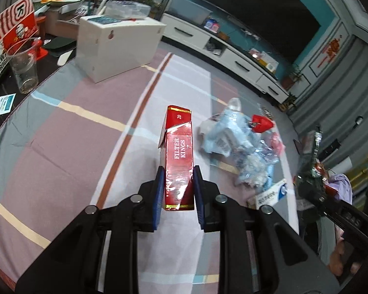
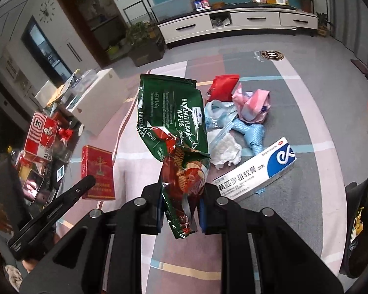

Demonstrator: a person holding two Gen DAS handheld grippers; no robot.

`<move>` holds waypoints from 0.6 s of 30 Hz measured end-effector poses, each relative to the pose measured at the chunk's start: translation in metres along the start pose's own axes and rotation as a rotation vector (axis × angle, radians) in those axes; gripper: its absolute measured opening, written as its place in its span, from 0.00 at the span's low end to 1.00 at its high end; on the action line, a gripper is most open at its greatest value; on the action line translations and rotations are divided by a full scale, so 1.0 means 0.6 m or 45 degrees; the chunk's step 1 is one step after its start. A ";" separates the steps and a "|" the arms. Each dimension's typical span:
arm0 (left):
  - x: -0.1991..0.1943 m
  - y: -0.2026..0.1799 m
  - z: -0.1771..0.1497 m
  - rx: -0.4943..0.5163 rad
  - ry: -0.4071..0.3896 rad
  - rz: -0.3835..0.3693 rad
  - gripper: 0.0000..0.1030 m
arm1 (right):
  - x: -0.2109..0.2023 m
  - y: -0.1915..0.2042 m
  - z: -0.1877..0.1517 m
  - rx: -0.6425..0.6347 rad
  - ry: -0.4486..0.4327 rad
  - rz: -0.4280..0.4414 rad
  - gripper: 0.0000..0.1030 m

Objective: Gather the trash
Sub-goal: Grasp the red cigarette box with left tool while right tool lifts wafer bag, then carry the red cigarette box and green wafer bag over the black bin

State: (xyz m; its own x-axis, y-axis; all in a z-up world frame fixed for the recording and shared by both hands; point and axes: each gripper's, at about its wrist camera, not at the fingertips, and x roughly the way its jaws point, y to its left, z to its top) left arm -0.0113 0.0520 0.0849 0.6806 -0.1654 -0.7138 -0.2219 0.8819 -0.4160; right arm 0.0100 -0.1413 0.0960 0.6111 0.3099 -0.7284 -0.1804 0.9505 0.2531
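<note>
My left gripper [image 1: 178,171] is shut on a red cigarette pack [image 1: 178,144] marked FILTER KINGS, which juts forward over the patchwork cloth [image 1: 73,132]. The same pack [image 2: 98,171] shows at the left of the right wrist view. My right gripper [image 2: 181,188] is shut on a crumpled green hazelnut wafer wrapper [image 2: 174,117] that stands up from its pads. A trash pile [image 2: 233,122] lies ahead: blue and pink plastic, white tissue, a red pouch [image 2: 223,87] and a white and blue medicine box [image 2: 257,171]. In the left wrist view the trash pile [image 1: 235,142] is to the right.
A white box [image 1: 115,49] stands at the cloth's far left, with a clear plastic cup [image 1: 23,66] and a red and white carton [image 1: 9,34] on a dark table beside it. A white TV cabinet [image 2: 233,22] runs along the far wall.
</note>
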 end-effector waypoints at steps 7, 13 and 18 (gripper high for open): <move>-0.029 -0.019 -0.009 0.046 -0.035 -0.054 0.23 | -0.008 -0.013 0.002 0.017 -0.026 -0.030 0.22; -0.035 -0.037 -0.017 0.096 -0.017 -0.098 0.23 | -0.022 -0.017 0.001 0.025 -0.054 -0.036 0.22; -0.036 -0.051 -0.027 0.146 -0.004 -0.086 0.23 | -0.023 -0.015 -0.001 0.016 -0.071 -0.102 0.22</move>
State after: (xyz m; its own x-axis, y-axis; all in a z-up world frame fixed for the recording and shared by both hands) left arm -0.0302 0.0212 0.1039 0.6933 -0.2253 -0.6846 -0.0941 0.9135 -0.3959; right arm 0.0026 -0.1541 0.1031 0.6649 0.2308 -0.7103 -0.1199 0.9717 0.2035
